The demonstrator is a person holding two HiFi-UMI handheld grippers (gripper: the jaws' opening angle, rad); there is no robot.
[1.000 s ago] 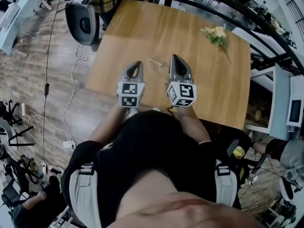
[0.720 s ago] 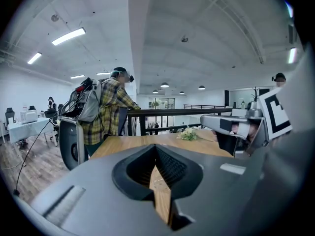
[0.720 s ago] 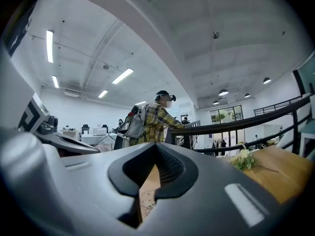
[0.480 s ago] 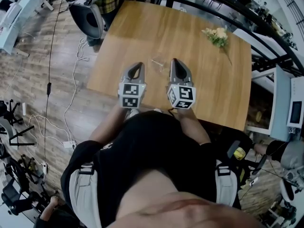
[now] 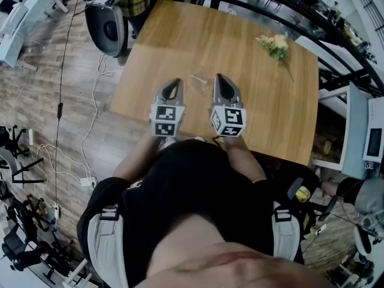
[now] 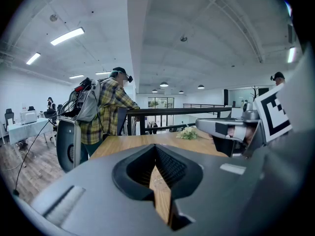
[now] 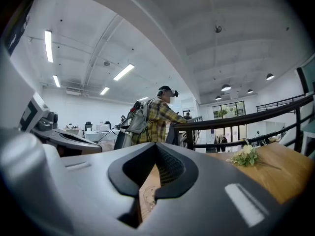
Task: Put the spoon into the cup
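A small clear glass cup (image 5: 201, 80) stands on the wooden table (image 5: 252, 101), just beyond and between my two grippers. A thin pale line at its left rim may be the spoon (image 5: 194, 75); it is too small to tell. My left gripper (image 5: 174, 82) hovers over the table's near part, jaws together and nothing held. My right gripper (image 5: 218, 77) is beside it, just right of the cup, likewise shut and empty. In the right gripper view the cup's round rim (image 7: 147, 192) shows low through the slit between the jaws. The left gripper view shows only tabletop past its jaws.
A sprig of pale flowers (image 5: 273, 44) lies at the table's far right. A person in a plaid shirt (image 6: 110, 107) stands at the far left corner beside a black chair (image 5: 105, 26). A black railing (image 5: 288, 8) runs behind the table. Cables trail over the floor on the left.
Both grippers stay almost still over the near part of the table. The black chair at the far left corner shifts a little.
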